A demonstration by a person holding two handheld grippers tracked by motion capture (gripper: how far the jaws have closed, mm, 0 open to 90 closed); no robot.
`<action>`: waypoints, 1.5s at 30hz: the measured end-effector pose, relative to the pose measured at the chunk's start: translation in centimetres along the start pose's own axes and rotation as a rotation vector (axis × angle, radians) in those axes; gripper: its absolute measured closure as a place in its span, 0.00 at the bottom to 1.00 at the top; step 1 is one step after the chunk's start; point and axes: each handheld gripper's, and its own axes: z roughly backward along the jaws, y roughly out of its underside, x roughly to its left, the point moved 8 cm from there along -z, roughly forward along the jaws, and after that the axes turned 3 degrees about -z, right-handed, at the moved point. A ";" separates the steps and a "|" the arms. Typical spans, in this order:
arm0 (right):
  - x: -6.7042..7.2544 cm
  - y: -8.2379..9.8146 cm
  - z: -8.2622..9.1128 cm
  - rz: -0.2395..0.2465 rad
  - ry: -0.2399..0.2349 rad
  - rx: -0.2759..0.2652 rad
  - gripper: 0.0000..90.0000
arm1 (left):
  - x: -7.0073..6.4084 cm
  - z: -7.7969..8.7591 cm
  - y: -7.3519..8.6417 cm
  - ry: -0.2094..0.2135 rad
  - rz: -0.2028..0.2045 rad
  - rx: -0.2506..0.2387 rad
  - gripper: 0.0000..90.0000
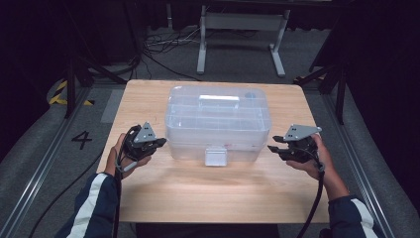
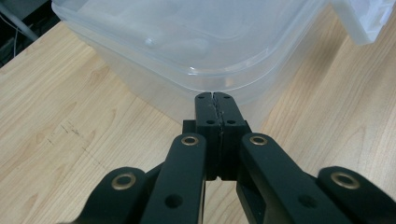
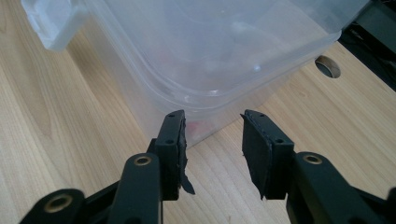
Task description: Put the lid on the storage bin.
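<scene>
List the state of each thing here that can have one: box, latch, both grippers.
Clear plastic box: lid on, upright on the table.
Front latch: appears flipped outward; whether fastened, cannot tell.
Left gripper: shut, empty, tips at the box's corner.
Right gripper: open, empty, pointing at the box.

Light wooden bench [image 1: 213, 193] on grey carpeted floor [image 1: 29, 148] marked "4" [image 1: 81, 139] at left, white metal frame [image 1: 241, 37] and loose black cables [image 1: 163, 47] beyond, dark surroundings, yellow-black tape [image 1: 60, 94] far left.
</scene>
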 end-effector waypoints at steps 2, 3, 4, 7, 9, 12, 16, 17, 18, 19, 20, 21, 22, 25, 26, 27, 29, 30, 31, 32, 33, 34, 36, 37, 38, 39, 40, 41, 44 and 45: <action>0.0 0.0 -0.1 0.001 -0.006 0.001 0.65 | 0.0 0.0 0.1 0.003 -0.004 0.002 1.00; 0.1 0.1 -0.1 0.000 -0.007 0.003 0.65 | -0.1 0.0 0.1 0.005 -0.005 0.005 1.00; 0.0 0.1 -0.1 0.001 -0.004 0.005 0.64 | -0.2 0.1 0.2 0.007 -0.006 0.005 1.00; 0.0 0.1 -0.1 0.003 -0.001 0.002 0.63 | -0.3 0.2 0.4 0.003 -0.006 0.009 1.00; 0.1 0.1 0.0 0.003 -0.001 0.004 0.63 | -0.4 0.4 0.6 0.003 -0.004 0.007 1.00; 0.1 0.2 0.1 0.002 0.005 0.008 0.62 | -0.5 0.5 0.8 -0.003 -0.010 0.016 1.00; 0.0 0.4 0.1 0.003 0.016 0.013 0.60 | -0.7 0.6 1.5 -0.013 -0.027 0.044 1.00; 0.0 0.5 0.1 0.005 0.019 0.017 0.59 | -0.8 0.5 1.7 -0.013 -0.035 0.051 1.00; 0.0 0.7 0.0 0.006 0.020 0.022 0.59 | -0.8 0.5 1.7 -0.013 -0.035 0.051 0.99; 0.0 0.7 0.0 0.006 0.020 0.022 0.59 | -0.8 0.5 2.0 -0.014 -0.047 0.064 0.99; 0.0 0.9 0.0 0.011 0.023 0.028 0.59 | -0.9 0.5 2.2 -0.015 -0.044 0.069 0.99; 0.0 1.1 0.0 0.008 0.023 0.031 0.58 | -1.0 0.4 2.4 -0.012 -0.046 0.074 0.98; -0.1 1.3 0.0 0.008 0.026 0.033 0.58 | -1.1 0.4 2.6 -0.011 -0.051 0.082 0.97; -0.3 1.7 0.1 0.012 0.041 0.043 0.57 | -1.4 0.3 3.1 -0.011 -0.064 0.104 0.96; -0.2 1.9 0.1 0.006 0.038 0.045 0.57 | -1.5 0.3 3.3 -0.015 -0.067 0.110 0.95; -0.2 2.3 0.1 0.007 0.035 0.049 0.57 | -1.5 0.3 3.4 -0.015 -0.068 0.110 0.94; -0.3 2.6 0.1 0.010 0.038 0.056 0.56 | -1.7 0.3 3.8 -0.013 -0.068 0.115 0.92; -0.3 2.9 0.0 0.006 0.042 0.064 0.56 | -1.7 0.3 3.8 -0.013 -0.068 0.115 0.90; -0.3 2.9 0.0 0.006 0.042 0.064 0.56 | -1.7 0.3 3.9 -0.018 -0.073 0.119 0.90; -0.3 3.1 0.0 0.009 0.041 0.068 0.56 | -1.6 0.3 4.1 -0.026 -0.072 0.123 0.90; -0.3 3.3 0.0 0.014 0.044 0.072 0.56 | -1.7 0.3 4.3 -0.027 -0.069 0.123 0.89; -0.3 3.4 -0.1 0.009 0.042 0.074 0.55 | -1.6 0.4 4.5 -0.037 -0.070 0.126 0.87; -0.4 3.7 0.0 0.015 0.045 0.080 0.54 | -1.8 0.4 4.8 -0.027 -0.067 0.125 0.85; -0.4 3.9 0.0 0.016 0.047 0.081 0.54 | -1.8 0.5 5.0 -0.026 -0.068 0.127 0.82; -0.4 4.0 0.0 0.014 0.049 0.082 0.54 | -1.8 0.5 5.1 -0.032 -0.070 0.130 0.81; -0.4 4.1 0.0 0.013 0.047 0.081 0.54 | -1.8 0.5 5.3 -0.033 -0.062 0.132 0.79; -0.4 4.1 0.0 0.013 0.047 0.081 0.54 | -1.8 0.5 5.3 -0.033 -0.062 0.132 0.77; -0.5 4.3 0.1 0.014 0.047 0.085 0.53 | -1.8 0.6 5.4 -0.037 -0.059 0.137 0.77; -0.7 5.0 0.1 0.014 0.061 0.098 0.52 | -1.9 0.7 5.8 -0.038 -0.045 0.137 0.69; -0.7 5.1 0.2 0.015 0.061 0.098 0.51 | -1.9 0.7 6.0 -0.040 -0.039 0.136 0.66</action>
